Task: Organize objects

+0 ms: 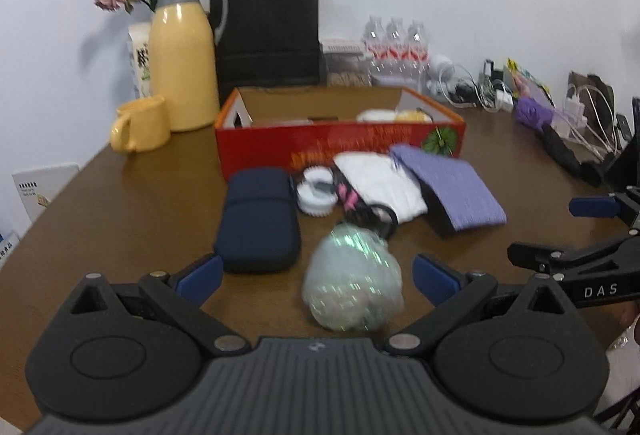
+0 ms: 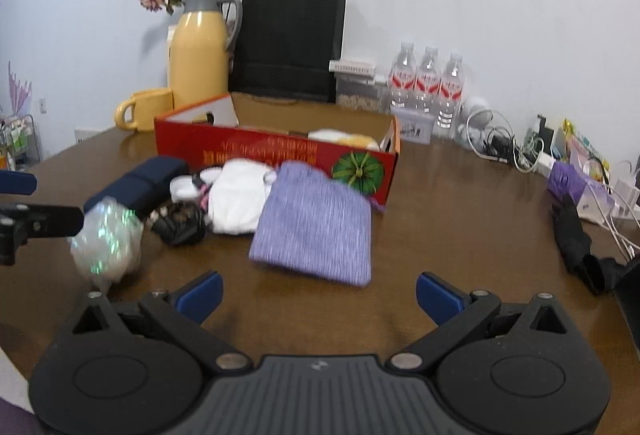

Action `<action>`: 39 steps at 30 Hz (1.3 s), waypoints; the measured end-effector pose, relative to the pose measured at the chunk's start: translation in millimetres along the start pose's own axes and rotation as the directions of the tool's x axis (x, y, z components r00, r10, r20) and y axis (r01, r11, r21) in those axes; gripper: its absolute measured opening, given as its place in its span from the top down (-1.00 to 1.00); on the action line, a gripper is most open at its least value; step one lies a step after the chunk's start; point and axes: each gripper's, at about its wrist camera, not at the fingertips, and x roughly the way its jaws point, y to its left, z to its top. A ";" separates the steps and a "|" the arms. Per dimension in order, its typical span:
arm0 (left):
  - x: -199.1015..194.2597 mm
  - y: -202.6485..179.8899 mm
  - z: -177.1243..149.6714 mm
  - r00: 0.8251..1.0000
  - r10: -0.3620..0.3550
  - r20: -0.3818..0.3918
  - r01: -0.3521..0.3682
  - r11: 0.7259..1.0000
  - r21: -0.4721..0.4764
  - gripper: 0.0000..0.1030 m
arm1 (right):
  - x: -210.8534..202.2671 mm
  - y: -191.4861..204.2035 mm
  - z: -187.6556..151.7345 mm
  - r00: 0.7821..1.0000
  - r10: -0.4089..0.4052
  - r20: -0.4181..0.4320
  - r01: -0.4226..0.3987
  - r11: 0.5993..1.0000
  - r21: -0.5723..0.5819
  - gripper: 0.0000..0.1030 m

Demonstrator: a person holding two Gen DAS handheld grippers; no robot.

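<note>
Blue-padded and spread wide, the left hand-held gripper (image 1: pixel 318 277) grips nothing. Between its fingers, at 12 o'clock, sits one crinkly iridescent bundle (image 1: pixel 353 279), rounded and blurred, on the brown wooden counter (image 1: pixel 120 219). At 11 o'clock lies one soft navy zip case (image 1: pixel 259 221), just beside the left finger pad. Beyond the bundle crowd one white toothed ring (image 1: pixel 317 191), one black scissors-like tool (image 1: pixel 370 213), one white folded cloth (image 1: pixel 380 183) and one ribbed purple pouch (image 1: pixel 452 191), overlapping one another. At 12 o'clock, farther back, the long red cardboard box (image 1: pixel 340 143) stands open-topped. Bare counter runs at 9 o'clock to its curved edge. At 3 o'clock the other gripper's black arm enters.

From the right wrist, the right hand-held gripper (image 2: pixel 319 297) also stands wide apart and empty, bare wood between its pads. The purple pouch (image 2: pixel 316 223) lies at 12 o'clock, its far corner against the red box (image 2: pixel 276 155). The bundle (image 2: pixel 107 235) is at 10 o'clock. Open counter (image 2: pixel 460 203) spreads at 2 o'clock — up to tangled white cables (image 2: pixel 500 143). Against the wall: three clear water bottles (image 2: pixel 428 83), one yellow jug (image 2: pixel 198 55), one yellow mug (image 2: pixel 146 109), one black paper bag (image 2: pixel 290 43).
</note>
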 end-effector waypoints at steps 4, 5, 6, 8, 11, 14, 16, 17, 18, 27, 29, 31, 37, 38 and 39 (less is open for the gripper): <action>10.6 -7.3 -0.7 1.000 0.003 -0.021 -0.003 1.000 0.014 -1.00 | 4.0 -0.5 -3.6 1.000 0.003 -0.016 -0.003 1.000 0.005 -1.00; 12.7 -8.7 -1.5 1.000 0.005 -0.023 -0.005 1.000 0.013 -1.00 | 4.7 -0.7 -3.8 1.000 0.004 -0.017 -0.004 1.000 0.006 -1.00; 15.7 -9.4 -1.8 1.000 0.008 -0.026 -0.008 1.000 0.011 -1.00 | 5.0 -0.5 -4.1 1.000 0.006 -0.018 -0.006 1.000 0.006 -1.00; 21.4 -11.7 -1.9 0.999 0.016 -0.031 -0.016 1.000 0.008 -1.00 | 5.7 -0.8 -4.5 1.000 0.009 -0.020 -0.009 1.000 0.005 -1.00; 31.2 -11.7 -3.7 0.999 0.020 -0.045 -0.021 1.000 -0.007 -1.00 | 7.7 -2.1 -5.5 1.000 0.011 -0.027 -0.011 1.000 0.008 -1.00; 40.6 -10.9 -4.6 0.997 0.039 -0.064 -0.040 0.999 -0.021 -1.00 | 10.7 -4.4 -7.3 0.999 0.013 -0.035 -0.012 1.000 0.013 -1.00; 45.0 -9.7 -5.3 0.996 0.047 -0.069 -0.049 0.998 -0.027 -1.00 | 13.0 -5.6 -7.9 0.999 0.018 -0.038 -0.017 1.000 0.016 -1.00; 46.5 -8.9 -5.7 0.996 0.042 -0.073 -0.045 0.998 -0.032 -1.00 | 14.3 -6.0 -8.1 0.999 0.020 -0.040 -0.019 1.000 0.018 -1.00; 47.4 -8.1 -6.4 0.997 0.034 -0.074 -0.037 0.999 -0.037 -1.00 | 15.1 -6.3 -8.8 0.999 0.021 -0.041 -0.021 1.000 0.019 -1.00; 50.1 -9.7 -7.9 0.998 0.008 -0.066 -0.011 0.999 -0.045 -0.45 | 25.4 -7.4 -7.7 0.998 0.042 -0.050 -0.041 0.999 0.020 -1.00; 49.7 -8.1 -7.6 0.998 0.009 -0.068 -0.012 0.998 -0.055 0.05 | 26.8 -8.6 -5.9 0.998 0.048 -0.045 -0.047 0.999 0.018 -1.00; 47.6 -6.7 -7.1 0.998 0.011 -0.054 -0.014 0.998 -0.054 0.08 | 28.9 -9.9 -2.8 0.998 0.053 -0.037 -0.053 0.998 0.018 -1.00; 34.2 -0.9 -0.4 1.000 0.018 0.002 -0.018 0.998 -0.062 0.08 | 37.9 -17.8 8.8 0.997 0.077 -0.010 -0.076 0.996 0.045 -1.00; 32.7 0.7 1.4 1.000 0.024 0.009 -0.023 0.997 -0.068 0.07 | 40.6 -19.5 11.6 0.997 0.080 -0.006 -0.080 0.995 0.052 -1.00; 31.8 2.6 3.7 0.999 0.028 0.015 -0.027 0.997 -0.074 0.07 | 43.6 -20.6 14.9 0.997 0.081 -0.002 -0.080 0.995 0.058 -1.00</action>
